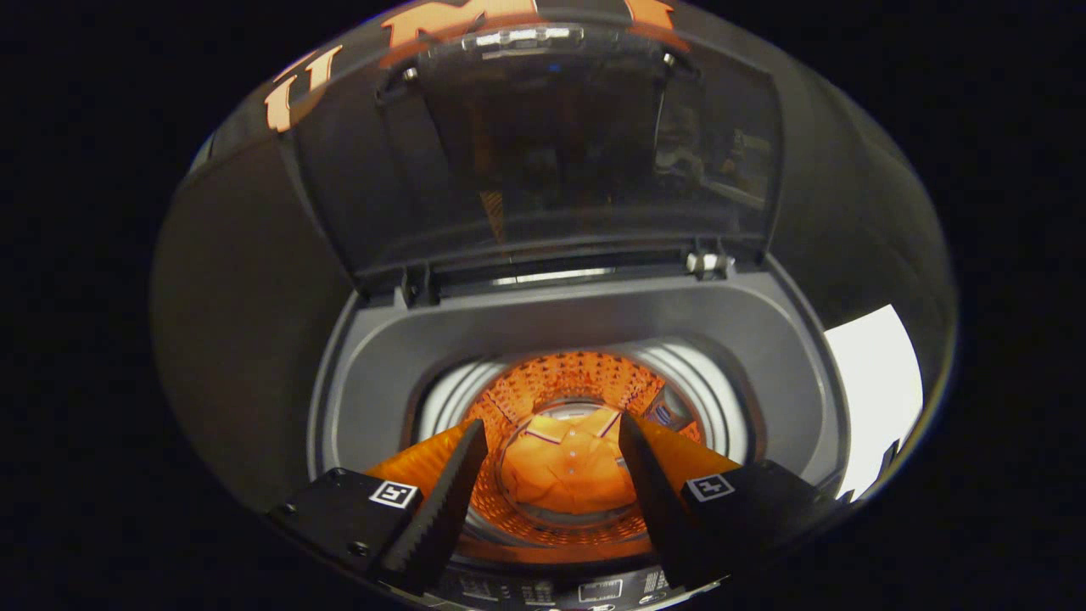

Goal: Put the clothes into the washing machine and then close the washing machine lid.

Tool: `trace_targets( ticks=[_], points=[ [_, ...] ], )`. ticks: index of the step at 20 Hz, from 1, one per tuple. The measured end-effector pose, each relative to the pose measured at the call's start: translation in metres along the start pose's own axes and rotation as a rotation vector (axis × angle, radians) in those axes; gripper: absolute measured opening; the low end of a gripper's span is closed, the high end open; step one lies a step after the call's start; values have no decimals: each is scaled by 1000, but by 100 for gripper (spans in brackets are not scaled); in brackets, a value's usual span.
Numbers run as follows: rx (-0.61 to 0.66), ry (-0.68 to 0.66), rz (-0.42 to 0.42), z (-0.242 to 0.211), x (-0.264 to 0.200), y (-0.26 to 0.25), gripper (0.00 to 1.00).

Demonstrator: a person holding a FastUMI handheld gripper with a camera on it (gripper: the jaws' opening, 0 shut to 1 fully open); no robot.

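Down at the bottom of the drum point(567, 382), beyond the fingertips, lies an orange garment point(567, 475), crumpled, with a collar and a row of small buttons showing. Above the mouth of the top-loading washing machine point(585, 318) hangs the gripper point(551, 437), its jaws apart and holding nothing, the cloth visible in the gap between them. At the far side the translucent lid point(551, 161) stands raised on its hinges. A control panel point(585, 590) runs just beneath the fingers.
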State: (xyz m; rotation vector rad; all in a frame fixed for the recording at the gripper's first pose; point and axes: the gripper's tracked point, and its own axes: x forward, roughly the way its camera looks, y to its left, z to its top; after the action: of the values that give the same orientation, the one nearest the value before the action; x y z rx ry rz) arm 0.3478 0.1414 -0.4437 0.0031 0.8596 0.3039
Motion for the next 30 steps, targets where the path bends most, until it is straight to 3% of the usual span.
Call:
trace_targets(
  ticks=[3, 8, 12, 14, 17, 21, 24, 30],
  points=[
    [18, -168, 8, 53, -54, 11, 99],
    [16, -435, 60, 181, -128, 24, 98],
    [-84, -490, 50, 268, -136, 21, 98],
    [-135, -486, 60, 298, -108, 25, 98],
    [-161, -419, 44, 317, -46, 22, 99],
    [-66, -327, 60, 307, 13, 19, 99],
    [-140, -390, 5, 312, 15, 14, 96],
    [-113, -432, 16, 292, -14, 12, 97]
  ],
)
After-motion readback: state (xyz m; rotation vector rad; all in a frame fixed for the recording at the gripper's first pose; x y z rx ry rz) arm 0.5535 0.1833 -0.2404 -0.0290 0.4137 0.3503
